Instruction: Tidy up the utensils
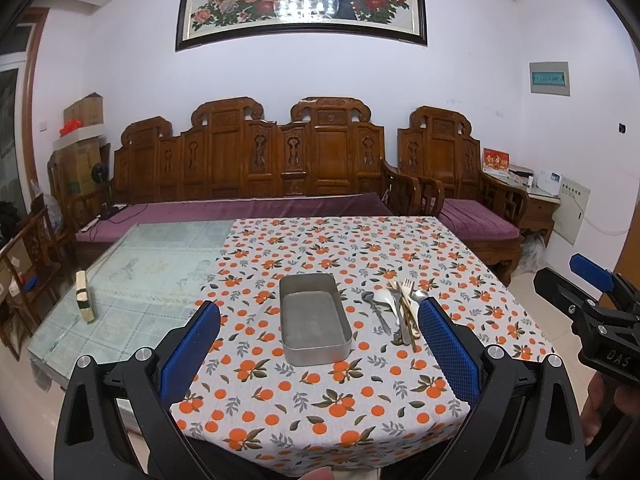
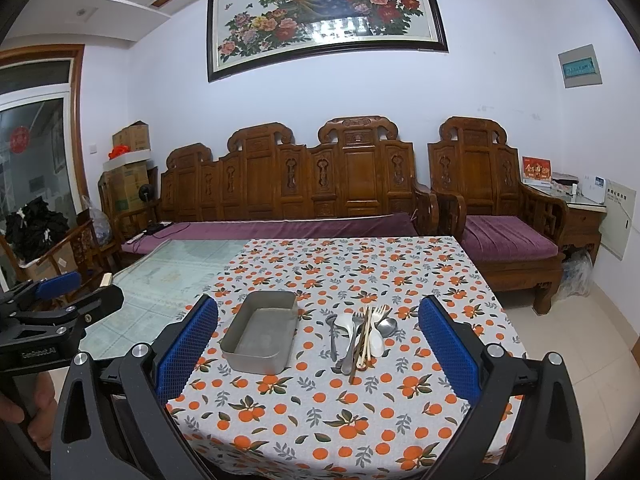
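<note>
An empty rectangular metal tin (image 1: pixel 314 318) (image 2: pixel 262 330) sits on the orange-print tablecloth (image 1: pixel 340 400) (image 2: pixel 360 408). To its right lies a pile of utensils (image 1: pixel 398 312) (image 2: pixel 362 334): metal and white spoons, a pale fork, chopsticks. My left gripper (image 1: pixel 320 344) hangs open above the near part of the table, the tin showing between its blue pads. My right gripper (image 2: pixel 318 346) is open too, framing the tin and the pile. Each gripper also shows at the edge of the other's view, the right gripper (image 1: pixel 592 304) held by a hand, the left gripper (image 2: pixel 52 300) likewise.
The table's left part is bare glass (image 1: pixel 132 280) with a small pale block (image 1: pixel 85 296) standing on it. Behind the table stands a carved wooden sofa (image 1: pixel 248 184) with a purple cushion and a matching armchair (image 1: pixel 460 184). Boxes are stacked at the left wall.
</note>
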`<state>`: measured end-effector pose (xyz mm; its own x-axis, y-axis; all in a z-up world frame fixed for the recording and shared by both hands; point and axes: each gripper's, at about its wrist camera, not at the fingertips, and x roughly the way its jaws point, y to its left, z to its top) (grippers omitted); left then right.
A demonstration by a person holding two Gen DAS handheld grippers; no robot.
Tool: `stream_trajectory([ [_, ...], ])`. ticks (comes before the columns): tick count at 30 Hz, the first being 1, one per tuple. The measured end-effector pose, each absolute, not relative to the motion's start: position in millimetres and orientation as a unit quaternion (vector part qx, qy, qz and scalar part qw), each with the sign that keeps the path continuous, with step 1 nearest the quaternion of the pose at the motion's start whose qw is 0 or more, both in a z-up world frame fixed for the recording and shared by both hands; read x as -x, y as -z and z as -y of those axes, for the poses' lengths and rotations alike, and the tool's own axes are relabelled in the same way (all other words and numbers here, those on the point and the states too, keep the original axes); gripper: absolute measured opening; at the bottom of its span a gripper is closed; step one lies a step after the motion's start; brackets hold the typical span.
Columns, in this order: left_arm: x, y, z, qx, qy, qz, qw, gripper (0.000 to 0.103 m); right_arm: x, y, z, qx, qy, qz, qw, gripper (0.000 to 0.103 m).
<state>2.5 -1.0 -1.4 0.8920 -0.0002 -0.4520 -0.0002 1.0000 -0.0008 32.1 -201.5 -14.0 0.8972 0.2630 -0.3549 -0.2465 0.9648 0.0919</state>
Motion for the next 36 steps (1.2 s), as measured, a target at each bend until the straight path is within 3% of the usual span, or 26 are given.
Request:
stream_trajectory([
  [21,-56,51,15,-0.013,0.057,-0.284,0.957,0.096,-117,88,226,0.008,-0.126,-0.281,0.951,0.098],
  [27,-77,67,21,-0.019,0.077,-0.307,0.948,0.096,-151,117,219,0.050,-0.159,-0.316,0.934,0.068],
  [29,-84,76,26,-0.027,0.082,-0.316,0.945,0.096,-164,133,217,0.068,-0.169,-0.331,0.926,0.053],
  [32,-95,89,31,-0.024,0.092,-0.330,0.939,0.096,-188,161,220,0.068,-0.174,-0.362,0.913,0.043],
  [36,-111,106,38,-0.025,0.099,-0.344,0.933,0.096,-217,191,229,0.059,-0.172,-0.386,0.904,0.041],
])
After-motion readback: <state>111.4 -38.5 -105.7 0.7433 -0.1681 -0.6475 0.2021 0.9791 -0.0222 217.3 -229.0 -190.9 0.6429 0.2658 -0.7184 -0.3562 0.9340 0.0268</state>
